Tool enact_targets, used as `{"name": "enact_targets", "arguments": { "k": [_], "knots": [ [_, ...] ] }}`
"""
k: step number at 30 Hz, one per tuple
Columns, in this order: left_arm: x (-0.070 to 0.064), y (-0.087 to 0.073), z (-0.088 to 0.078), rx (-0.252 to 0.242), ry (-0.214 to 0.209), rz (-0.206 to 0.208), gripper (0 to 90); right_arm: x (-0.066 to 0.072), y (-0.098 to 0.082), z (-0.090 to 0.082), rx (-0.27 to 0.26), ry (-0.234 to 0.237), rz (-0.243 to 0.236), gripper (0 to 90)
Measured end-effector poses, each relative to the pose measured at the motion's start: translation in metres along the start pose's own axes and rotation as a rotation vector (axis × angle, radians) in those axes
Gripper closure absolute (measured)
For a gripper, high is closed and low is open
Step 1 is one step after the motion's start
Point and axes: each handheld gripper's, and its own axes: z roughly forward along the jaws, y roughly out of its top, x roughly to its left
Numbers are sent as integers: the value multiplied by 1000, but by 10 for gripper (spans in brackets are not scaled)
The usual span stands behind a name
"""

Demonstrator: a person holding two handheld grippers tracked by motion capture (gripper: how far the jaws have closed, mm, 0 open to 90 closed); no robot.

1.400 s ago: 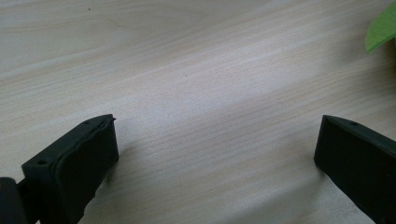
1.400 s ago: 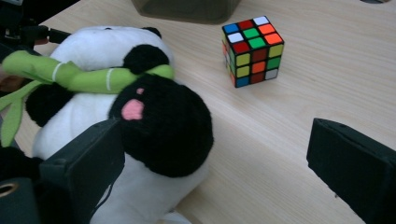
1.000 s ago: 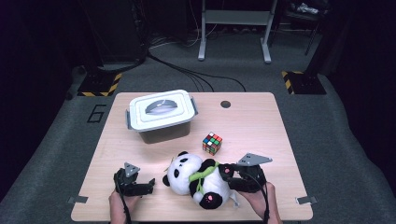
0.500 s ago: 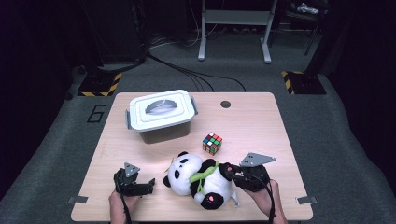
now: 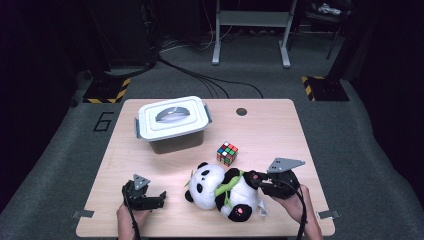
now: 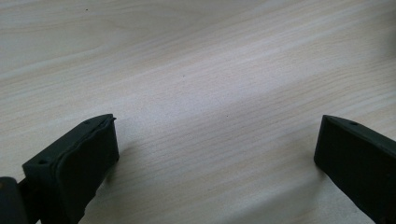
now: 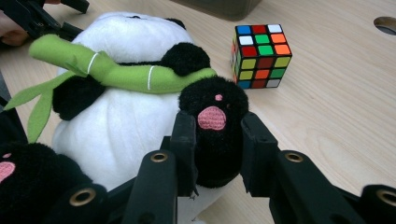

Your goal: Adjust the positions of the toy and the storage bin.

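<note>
Apparently fuzzy, rounded panda plush (image 7: 140, 121)

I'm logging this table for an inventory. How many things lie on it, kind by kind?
Plush panda: 1
Puzzle cube: 1
Lidded storage box: 1
Total: 3
</note>
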Motion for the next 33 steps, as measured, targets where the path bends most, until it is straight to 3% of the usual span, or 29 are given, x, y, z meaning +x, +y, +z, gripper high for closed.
{"name": "enact_targets", "arguments": {
  "k": [4,6,9,14,18,20,22,26,29,30,32,33],
  "knots": [
    [-1,1,0,5,-20,15,0,-2,0,0,7,-3,-9,694],
    [-5,3,-3,16,-76,26,0,-2,2,0,13,-12,-11,686],
    [-17,10,-11,-8,-155,68,9,0,3,1,17,-30,-7,660],
    [-33,15,-28,-70,-327,85,21,4,1,1,1,-54,26,605],
    [-51,20,-33,-92,-420,132,78,9,1,3,1,-89,40,573],
    [-59,24,-31,-95,-433,168,143,11,2,4,4,-106,46,561],
    [-63,26,-28,-95,-443,177,247,12,2,4,1,-114,51,557],
    [-67,28,-21,-97,-483,146,346,13,2,4,5,-125,56,554],
    [-68,29,-17,-91,-489,170,427,14,2,5,3,-134,56,553],
    [-69,29,-17,-88,-488,156,445,15,2,5,5,-139,59,553],
    [-71,29,-16,-91,-507,177,540,16,2,5,6,-145,50,560],
    [-73,29,-16,-91,-496,188,592,17,2,5,5,-150,47,572]
  ]
}}
